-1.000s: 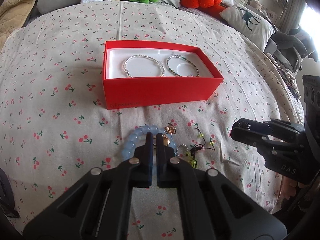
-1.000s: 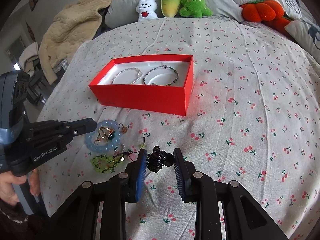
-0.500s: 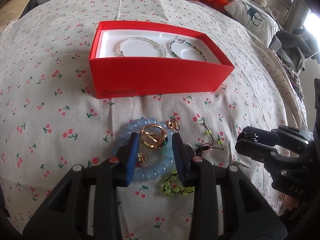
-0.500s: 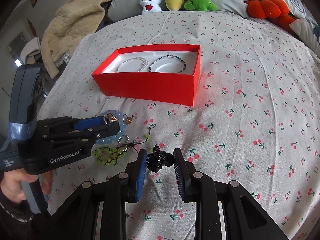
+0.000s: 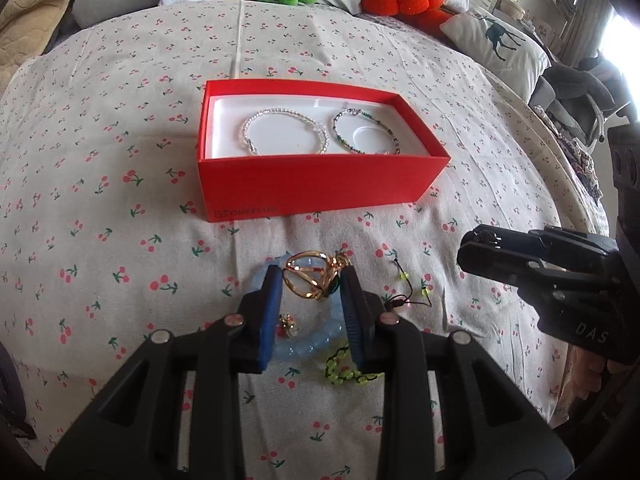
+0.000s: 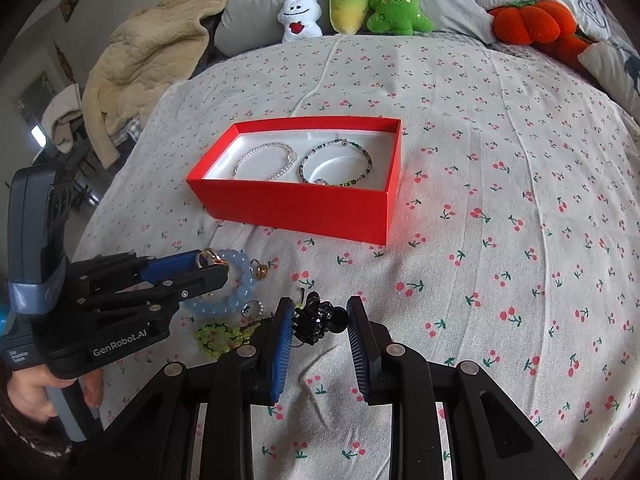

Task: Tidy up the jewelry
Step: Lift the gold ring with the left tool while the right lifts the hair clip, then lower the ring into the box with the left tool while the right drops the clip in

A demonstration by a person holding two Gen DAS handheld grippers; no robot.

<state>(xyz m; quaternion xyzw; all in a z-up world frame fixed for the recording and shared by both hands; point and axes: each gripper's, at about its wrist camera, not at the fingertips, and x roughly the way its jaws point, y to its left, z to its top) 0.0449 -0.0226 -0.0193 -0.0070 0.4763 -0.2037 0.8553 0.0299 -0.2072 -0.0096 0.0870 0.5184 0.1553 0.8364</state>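
Cherry-print bedsheet (image 5: 120, 152) fills both views. Since a second ago the left gripper (image 5: 312, 292) has parted and is closing on the gold wire ring (image 5: 308, 280), lower centre. Right gripper (image 6: 320, 320) holds a black hair claw (image 6: 316, 320). Two bracelets lie in one red box (image 5: 312, 184), centre frame.

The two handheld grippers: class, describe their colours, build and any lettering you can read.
Both grippers, left and right, have black angular linkage arms with silver rivets and ribbed blue pads. The left body reads "GenRobot.AI" and has a grey-blue band; the right reads "DAS". A dark knitted sleeve shows at the left hand.
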